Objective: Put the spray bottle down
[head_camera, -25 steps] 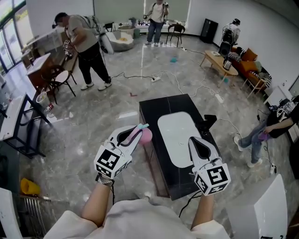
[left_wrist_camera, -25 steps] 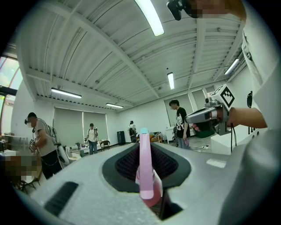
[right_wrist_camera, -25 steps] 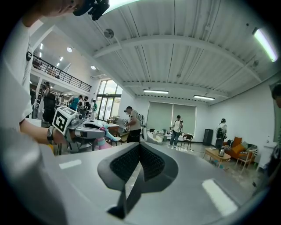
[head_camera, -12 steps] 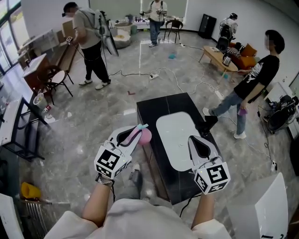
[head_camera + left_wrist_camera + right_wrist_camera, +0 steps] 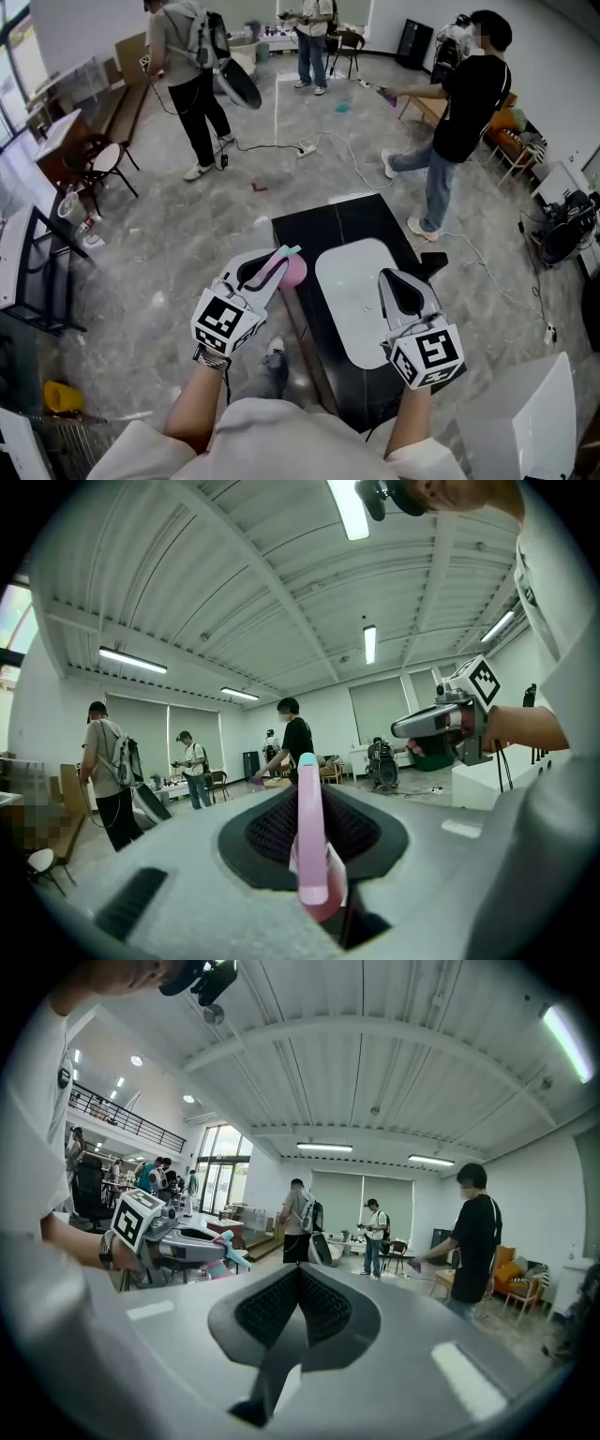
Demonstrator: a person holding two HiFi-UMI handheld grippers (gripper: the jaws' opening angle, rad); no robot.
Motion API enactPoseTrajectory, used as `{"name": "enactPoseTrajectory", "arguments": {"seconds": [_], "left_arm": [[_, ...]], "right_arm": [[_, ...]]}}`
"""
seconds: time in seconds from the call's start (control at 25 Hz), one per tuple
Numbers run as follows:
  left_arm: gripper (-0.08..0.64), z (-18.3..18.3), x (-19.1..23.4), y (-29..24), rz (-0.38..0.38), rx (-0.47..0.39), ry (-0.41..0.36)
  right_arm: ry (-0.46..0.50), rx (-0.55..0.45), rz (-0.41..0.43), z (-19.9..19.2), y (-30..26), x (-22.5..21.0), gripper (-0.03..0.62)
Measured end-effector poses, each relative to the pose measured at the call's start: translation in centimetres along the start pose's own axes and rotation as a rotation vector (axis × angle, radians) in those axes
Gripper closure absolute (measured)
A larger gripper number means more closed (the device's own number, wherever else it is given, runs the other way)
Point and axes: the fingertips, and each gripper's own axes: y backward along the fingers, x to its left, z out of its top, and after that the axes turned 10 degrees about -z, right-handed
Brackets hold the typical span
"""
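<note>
A pink spray bottle point(image 5: 293, 271) with a pale blue nozzle sits between the jaws of my left gripper point(image 5: 272, 267), which is shut on it. It hangs over the floor just left of the black low table point(image 5: 319, 220). In the left gripper view the bottle point(image 5: 310, 850) stands upright between the dark pads. My right gripper point(image 5: 399, 283) is shut and empty, held over the white oval panel point(image 5: 354, 281) on the table. The right gripper view shows its pads point(image 5: 272, 1309) closed together, with the left gripper point(image 5: 192, 1246) and bottle point(image 5: 223, 1262) off to the left.
A person in black point(image 5: 455, 112) walks past the table's far end. Another with a backpack point(image 5: 192, 75) stands at the back left. Cables point(image 5: 328, 150) trail over the grey floor. A chair point(image 5: 103, 159), desks and a yellow object point(image 5: 58, 397) stand on the left, a white box point(image 5: 525, 422) on the right.
Both grippers hold the same pose while I move forward toward the table. The person in black has walked from the right edge to behind the table's far end.
</note>
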Motion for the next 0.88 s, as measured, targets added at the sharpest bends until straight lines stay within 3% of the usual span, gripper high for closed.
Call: {"name": "enactPoseTrajectory", "arguments": {"seconds": [0.4,0.88], "left_arm": [[0.488,-1.4,8.3,-6.4,-0.045,0.026,0.018],[0.488,-4.6,13.8,-12.4,-0.122,0.056,0.047]], "right_arm": [[-0.024,0.034,-0.023,-0.6,-9.3,-2.8,0.586],[-0.072,0.088,-0.093,-3.1,-16.1,-5.8,0.586]]}}
